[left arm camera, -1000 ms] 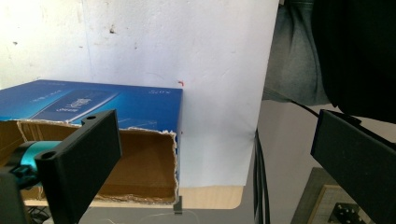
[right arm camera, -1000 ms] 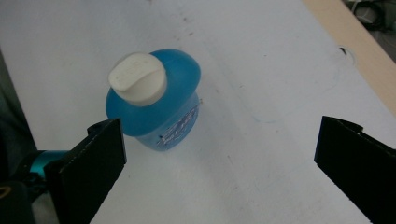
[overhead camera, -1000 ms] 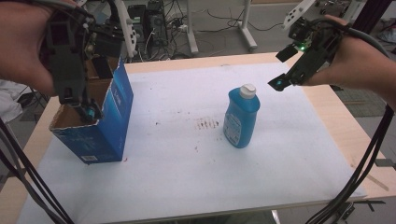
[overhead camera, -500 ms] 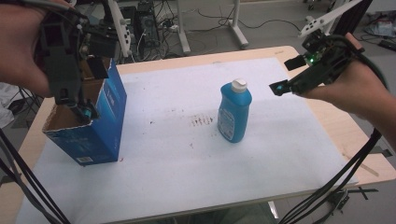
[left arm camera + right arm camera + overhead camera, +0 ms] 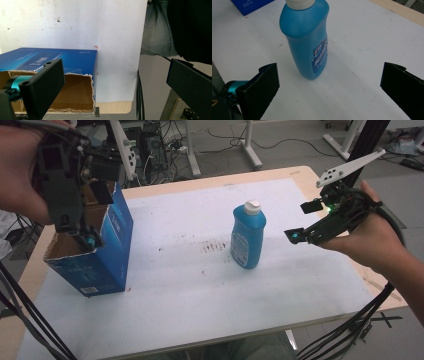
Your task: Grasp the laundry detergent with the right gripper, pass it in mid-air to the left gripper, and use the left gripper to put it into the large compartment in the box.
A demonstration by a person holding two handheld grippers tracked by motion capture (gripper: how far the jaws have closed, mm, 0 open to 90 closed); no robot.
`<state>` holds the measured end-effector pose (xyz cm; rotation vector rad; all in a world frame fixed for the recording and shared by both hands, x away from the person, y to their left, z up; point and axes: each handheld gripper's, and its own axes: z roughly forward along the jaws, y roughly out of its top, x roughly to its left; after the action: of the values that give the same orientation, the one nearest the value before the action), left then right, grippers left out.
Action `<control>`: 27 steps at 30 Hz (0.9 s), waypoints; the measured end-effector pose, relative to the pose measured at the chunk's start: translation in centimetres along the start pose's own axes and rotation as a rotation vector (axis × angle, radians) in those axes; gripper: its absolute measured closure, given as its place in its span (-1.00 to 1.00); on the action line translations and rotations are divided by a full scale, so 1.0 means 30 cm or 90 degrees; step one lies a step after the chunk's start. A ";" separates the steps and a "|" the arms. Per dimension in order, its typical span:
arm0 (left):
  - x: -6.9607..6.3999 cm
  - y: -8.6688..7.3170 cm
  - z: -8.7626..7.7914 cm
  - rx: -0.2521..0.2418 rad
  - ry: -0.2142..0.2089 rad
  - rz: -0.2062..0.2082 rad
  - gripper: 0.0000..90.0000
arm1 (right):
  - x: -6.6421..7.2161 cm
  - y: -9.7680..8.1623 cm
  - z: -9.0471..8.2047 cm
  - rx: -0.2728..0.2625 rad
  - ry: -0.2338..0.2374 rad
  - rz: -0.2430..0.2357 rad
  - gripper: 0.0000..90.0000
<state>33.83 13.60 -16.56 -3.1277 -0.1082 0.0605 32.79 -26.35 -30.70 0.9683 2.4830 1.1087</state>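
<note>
The blue bottle [image 5: 308, 40] between the right gripper's jaws is smooth, shiny plastic with a white plastic cap [image 5: 300, 3] and a peeling paper label [image 5: 320, 58]. Under the left gripper, the blue box [image 5: 58, 58] is cardboard, glossy outside, rough brown inside with torn edges.

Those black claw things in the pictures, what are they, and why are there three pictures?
They are grabbing tools, and a person holds one in each hand. The left gripper hangs over the open blue cardboard box. The right gripper is beside the upright blue plastic bottle with a white cap, not touching it. Both stand open and hold nothing. One picture comes from a camera up high, looking down at the white-covered table. The other two come from little cameras riding on each tool, so you look out between its two black jaws: one sees the box, the other the bottle.
</note>
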 end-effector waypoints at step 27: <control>-0.006 0.016 0.017 -0.005 -0.004 0.004 -0.96 | 0.166 -0.225 0.173 -0.190 -0.044 0.130 -0.98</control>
<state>33.67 13.10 -17.07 -3.1355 -0.0982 0.0702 28.34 -23.39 -38.99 1.1617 2.1202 1.4324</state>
